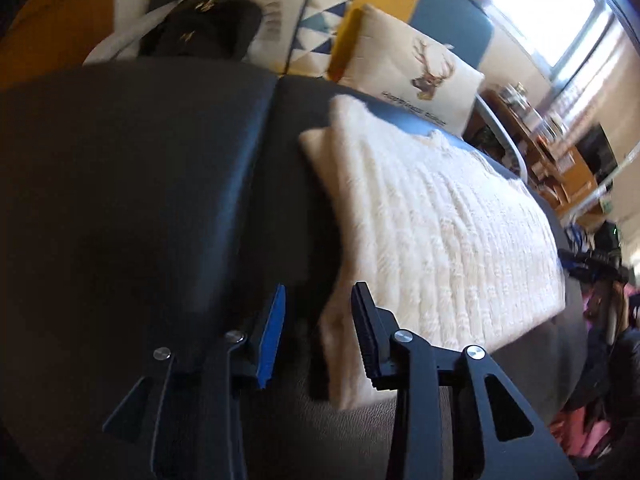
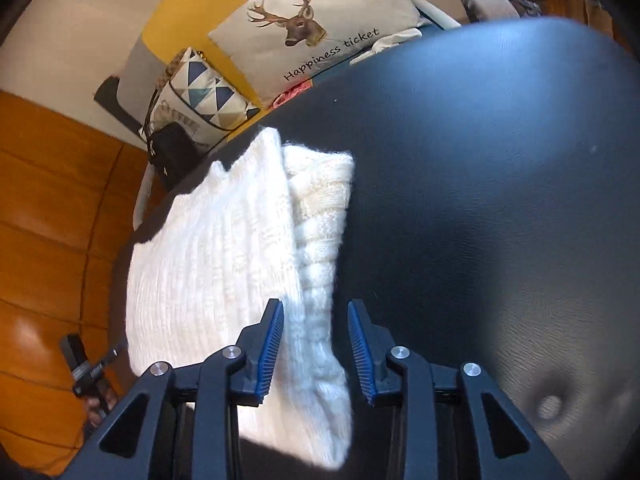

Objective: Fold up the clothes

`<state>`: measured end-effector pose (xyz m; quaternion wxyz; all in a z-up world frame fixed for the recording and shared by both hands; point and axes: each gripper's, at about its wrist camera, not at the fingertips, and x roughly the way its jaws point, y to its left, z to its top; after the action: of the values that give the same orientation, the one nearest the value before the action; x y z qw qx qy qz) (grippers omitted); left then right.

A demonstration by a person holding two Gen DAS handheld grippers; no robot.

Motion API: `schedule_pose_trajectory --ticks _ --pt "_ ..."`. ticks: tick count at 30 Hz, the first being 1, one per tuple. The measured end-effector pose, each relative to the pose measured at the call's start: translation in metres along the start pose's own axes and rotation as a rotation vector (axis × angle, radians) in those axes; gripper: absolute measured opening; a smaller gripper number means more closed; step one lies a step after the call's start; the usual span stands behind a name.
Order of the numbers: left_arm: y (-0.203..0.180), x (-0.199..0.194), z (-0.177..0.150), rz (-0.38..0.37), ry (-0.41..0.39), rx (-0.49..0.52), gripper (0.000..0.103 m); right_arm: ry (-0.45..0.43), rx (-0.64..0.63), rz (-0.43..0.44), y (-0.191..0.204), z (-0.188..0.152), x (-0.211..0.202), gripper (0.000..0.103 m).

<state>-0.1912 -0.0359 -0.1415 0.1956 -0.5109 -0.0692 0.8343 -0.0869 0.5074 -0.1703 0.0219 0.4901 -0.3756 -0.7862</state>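
Dark upholstery (image 1: 140, 184) carries a cream sweater (image 1: 440, 232), its length running away between the left gripper (image 1: 318, 332) and right gripper (image 2: 316, 348); both are held open, unclamped, at its near corners.

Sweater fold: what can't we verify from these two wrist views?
- Sweater near end: left wrist view, hidden behind the left gripper; pad contact unclear.
- Sweater's near hem: right wrist view, covered by the right gripper body and cut off at the bottom edge.
- Layers underneath: both views, hidden by the top fold.
- Shelf contents: left wrist view, blurred and small.
- Pink item: right wrist view, mostly behind the dark cushion.
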Motion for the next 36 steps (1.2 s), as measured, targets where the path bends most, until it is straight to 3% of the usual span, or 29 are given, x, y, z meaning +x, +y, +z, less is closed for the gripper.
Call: schedule_pose_trajectory --ticks 6,13,16,20,23,27,36 --pt "0.0 -0.002 0.001 0.004 0.0 -0.001 0.037 -0.009 0.076 0.056 -0.009 0.014 0.016 0.039" --pt "0.009 -0.008 0.004 0.02 0.01 0.047 0.037 0.053 0.015 0.017 0.001 0.026 0.028 0.043" --pt "0.025 -0.013 0.009 -0.034 0.027 0.027 0.037 0.077 -0.009 0.011 0.001 0.02 0.026 0.043" --pt "0.035 -0.008 0.02 -0.159 0.033 0.013 0.042 0.056 0.024 0.067 -0.011 0.014 0.026 0.047" --pt "0.031 0.005 0.031 -0.226 0.053 0.013 0.045 0.056 0.083 0.113 -0.017 0.017 0.028 0.049" --pt "0.022 0.021 0.046 -0.287 0.069 0.017 0.045 0.059 0.065 0.093 -0.011 0.015 0.026 0.049" --pt "0.002 0.041 0.057 -0.201 0.124 0.085 0.046 0.064 -0.008 0.011 0.005 0.015 0.025 0.05"
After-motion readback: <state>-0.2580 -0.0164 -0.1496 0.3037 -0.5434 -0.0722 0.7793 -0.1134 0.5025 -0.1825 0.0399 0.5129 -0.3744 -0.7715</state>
